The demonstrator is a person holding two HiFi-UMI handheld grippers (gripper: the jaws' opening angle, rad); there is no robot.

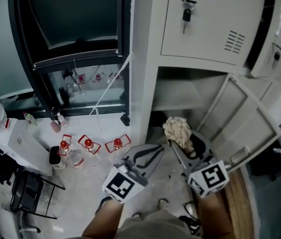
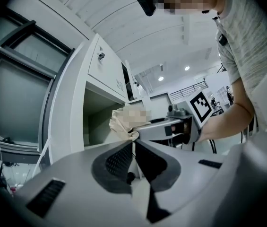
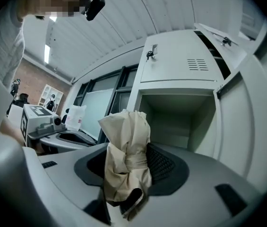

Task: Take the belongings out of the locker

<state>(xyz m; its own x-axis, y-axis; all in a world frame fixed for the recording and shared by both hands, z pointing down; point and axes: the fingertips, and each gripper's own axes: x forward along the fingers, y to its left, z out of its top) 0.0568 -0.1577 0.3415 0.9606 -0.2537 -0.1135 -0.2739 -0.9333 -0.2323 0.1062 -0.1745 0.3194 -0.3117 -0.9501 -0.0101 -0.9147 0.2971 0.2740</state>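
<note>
The grey locker's lower compartment [image 1: 180, 91] stands open, its door [image 1: 239, 118] swung out to the right. My right gripper [image 1: 184, 139] is shut on a beige cloth bundle [image 1: 178, 130] tied round its middle, just in front of the opening. In the right gripper view the bundle [image 3: 126, 150] stands upright between the ribbed pads [image 3: 160, 164], with the bare compartment [image 3: 176, 117] behind it. My left gripper [image 1: 156, 148] is shut with nothing in it, a little left of the bundle. The left gripper view shows its jaws closed [image 2: 133, 143], and the bundle [image 2: 121, 122] beyond them.
The locker door above is closed, with a key [image 1: 186, 11] in its lock. On the floor to the left are several red-capped bottles [image 1: 88, 146], a white box [image 1: 21, 141] and a black chair [image 1: 28, 190]. A dark-framed window [image 1: 75, 29] fills the left wall.
</note>
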